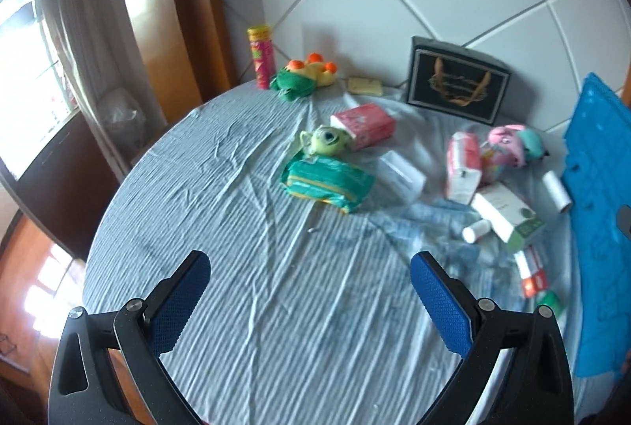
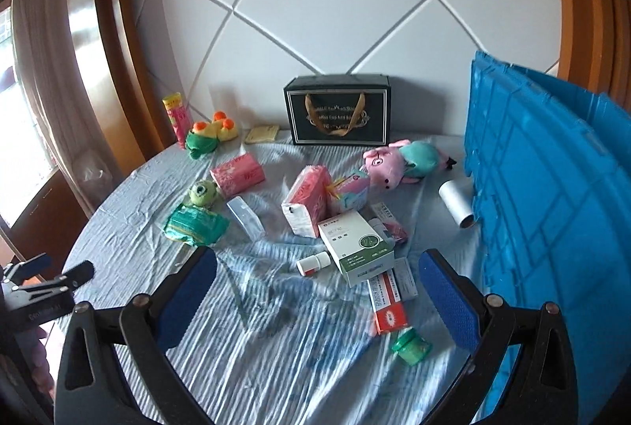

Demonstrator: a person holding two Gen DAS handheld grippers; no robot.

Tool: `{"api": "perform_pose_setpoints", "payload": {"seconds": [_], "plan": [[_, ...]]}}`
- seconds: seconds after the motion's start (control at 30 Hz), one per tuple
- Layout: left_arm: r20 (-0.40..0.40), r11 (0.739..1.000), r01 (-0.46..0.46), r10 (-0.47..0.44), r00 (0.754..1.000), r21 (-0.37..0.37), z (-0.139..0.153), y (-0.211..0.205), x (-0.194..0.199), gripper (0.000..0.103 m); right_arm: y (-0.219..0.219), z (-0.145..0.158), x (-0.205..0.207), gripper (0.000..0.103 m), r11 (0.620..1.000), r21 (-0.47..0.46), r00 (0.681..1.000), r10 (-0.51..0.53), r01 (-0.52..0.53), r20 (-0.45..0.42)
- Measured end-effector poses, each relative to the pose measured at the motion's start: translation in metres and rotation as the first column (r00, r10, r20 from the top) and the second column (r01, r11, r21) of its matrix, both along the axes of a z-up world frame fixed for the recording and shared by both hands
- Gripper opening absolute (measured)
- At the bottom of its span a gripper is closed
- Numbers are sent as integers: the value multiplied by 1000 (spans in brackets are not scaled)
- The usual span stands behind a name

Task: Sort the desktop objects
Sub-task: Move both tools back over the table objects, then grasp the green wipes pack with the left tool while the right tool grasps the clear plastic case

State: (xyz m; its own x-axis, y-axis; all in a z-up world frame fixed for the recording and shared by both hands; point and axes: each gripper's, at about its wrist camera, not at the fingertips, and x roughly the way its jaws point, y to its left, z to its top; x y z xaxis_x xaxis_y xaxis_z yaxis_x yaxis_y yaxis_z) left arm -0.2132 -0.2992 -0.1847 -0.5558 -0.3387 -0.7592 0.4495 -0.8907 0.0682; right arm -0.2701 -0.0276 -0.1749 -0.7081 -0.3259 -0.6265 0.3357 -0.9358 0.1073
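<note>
My left hand-held gripper [image 1: 309, 301] and right hand-held gripper [image 2: 317, 297] both hang spread and empty above the tabletop [image 2: 276, 366]. Just beyond the right one lies the white-green box [image 2: 357, 247], a small white bottle [image 2: 313, 264] touching its left; the blue crate [image 2: 552, 228] stands to its right.

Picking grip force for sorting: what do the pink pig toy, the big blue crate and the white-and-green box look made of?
Pink pig toy: soft plush fabric, matte and rounded, apparently stuffed. Big blue crate: rigid moulded plastic, slightly glossy, with ribbed panels. White-and-green box: probably thin printed cardboard, smooth with sharp folded edges.
</note>
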Motion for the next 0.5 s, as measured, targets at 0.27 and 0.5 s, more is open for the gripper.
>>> {"api": "perform_pose_setpoints", "payload": {"seconds": [0.27,0.5], "plan": [[114,999,-29,24,993,41,-52,-40,-37,103,-14,-50,-51,103,999,49,991,-27,20,133],[141,996,19,-31,990,88,-74,-77,-79,102,-47,-66,-69,103,998,44,984,-50,43,171]]}}
